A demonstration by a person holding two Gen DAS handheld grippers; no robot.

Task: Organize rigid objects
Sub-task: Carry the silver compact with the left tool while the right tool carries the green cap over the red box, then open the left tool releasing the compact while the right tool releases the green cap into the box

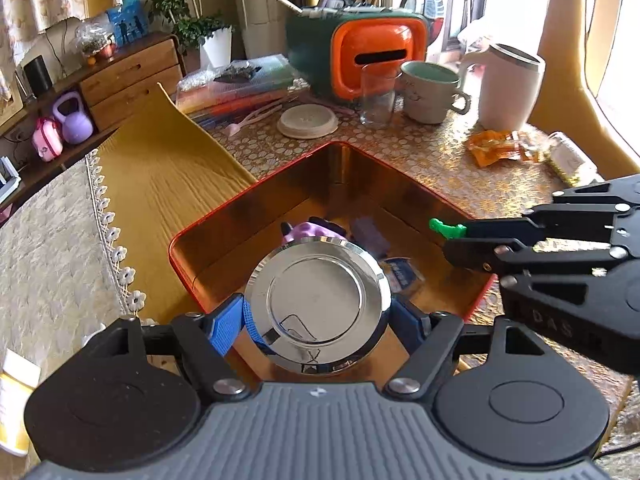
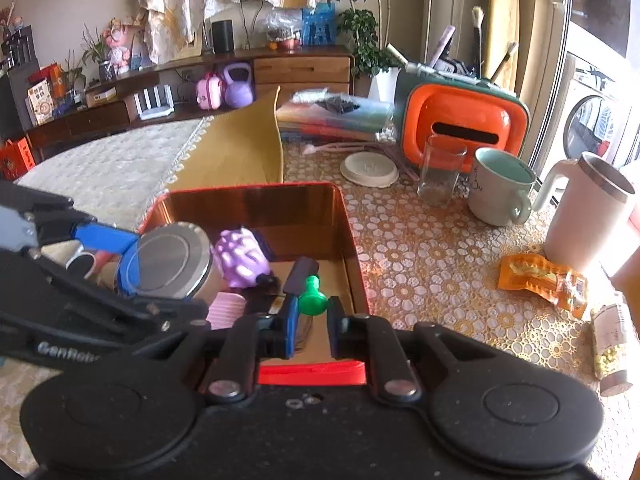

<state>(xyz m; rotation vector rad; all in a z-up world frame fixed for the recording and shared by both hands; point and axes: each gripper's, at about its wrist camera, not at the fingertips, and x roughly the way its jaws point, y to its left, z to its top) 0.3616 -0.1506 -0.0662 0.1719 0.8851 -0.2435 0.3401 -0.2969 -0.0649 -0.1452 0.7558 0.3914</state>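
- Chrome round metal disc (image 1: 318, 306), shiny with a raised ring, sits clamped edge to edge between the blue pads of my left claw (image 1: 318, 320); jaws stand wide because the disc is wide.
- Disc is over the near-left part of the red rectangular tin box with gold inside (image 1: 256, 192); from the right wrist view I judge it above the floor, not resting.
- My right claw (image 2: 313, 312) is nearly closed, pinching a small green plastic peg with a flared base (image 2: 311, 300).
- Peg hangs over the near end of the box interior; long axis runs forward along the fingers, narrow end pointing away from me, tilted down.
- Disc has no long axis; its flat face tilts up toward the left camera.
- Already in the box: a purple knobbly plastic toy (image 2: 240, 258), a pink ribbed piece (image 2: 228, 310), a dark flat strip (image 2: 300, 274).
- Step in hand, I judge: drop-off, both items carried over the box on the patterned surface (image 2: 440, 264).
- Next move calls for lowering each claw toward bare floor, clear of the purple toy, then opening; the disc may clatter on metal.
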